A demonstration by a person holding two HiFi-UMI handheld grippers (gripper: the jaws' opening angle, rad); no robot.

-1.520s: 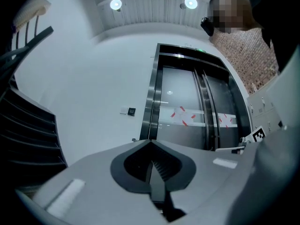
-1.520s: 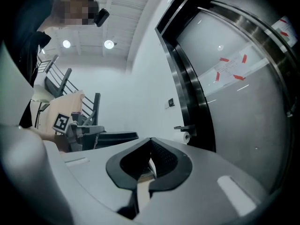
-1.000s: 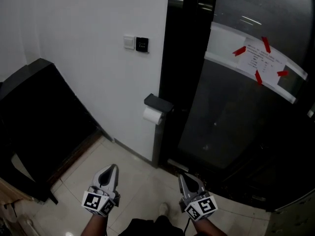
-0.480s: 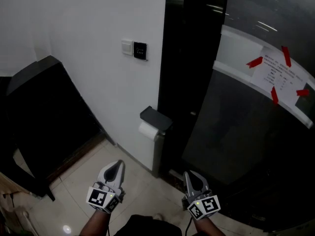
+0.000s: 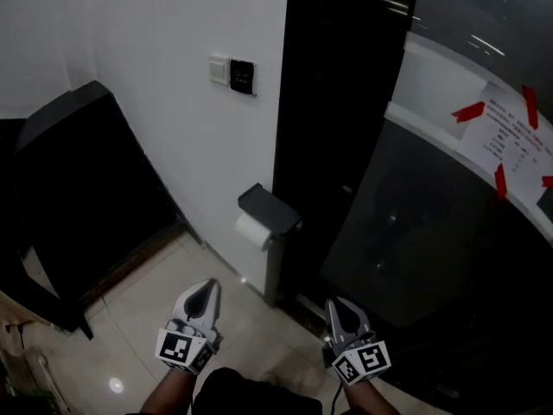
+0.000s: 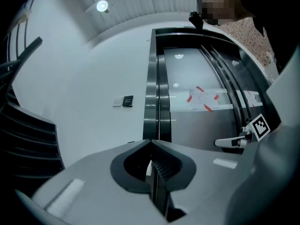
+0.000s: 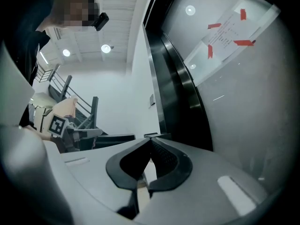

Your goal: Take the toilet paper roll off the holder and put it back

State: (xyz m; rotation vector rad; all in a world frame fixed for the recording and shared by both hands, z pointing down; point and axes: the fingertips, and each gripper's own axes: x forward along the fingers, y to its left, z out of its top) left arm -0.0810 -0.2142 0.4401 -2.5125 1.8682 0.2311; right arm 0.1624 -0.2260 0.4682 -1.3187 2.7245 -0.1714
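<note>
Both claws had slid lower in the head view than 1 second earlier, and the roll (image 5: 252,230) and its holder (image 5: 270,207) had come down and leftwards toward them, so the person had evidently stepped closer. The wall switches (image 5: 232,73) had dropped in frame too.

The left claw (image 5: 206,285) was closed with nothing in it, its ribbed pads pressed together in its own view. The right claw (image 5: 336,304) was likewise closed and empty, its tips meeting. Both pointed roughly level toward the wall (image 5: 130,41), still well short of the holder.

The roll hung untouched on the holder, under its dark lid, at the corner where the white wall met the black door frame (image 5: 346,102). The task had not begun.

Several things could go wrong from here. Neither claw could take the roll while shut, so a reach without opening would only nudge it. The lid sat right over the roll, and a claw coming in high could catch on it. Soft paper would crush or shed a loose sheet under a hard squeeze. The frame crowded the roll's right side, leaving the right claw little room, and a slack hold could drop the roll onto the floor (image 5: 138,318).
</note>
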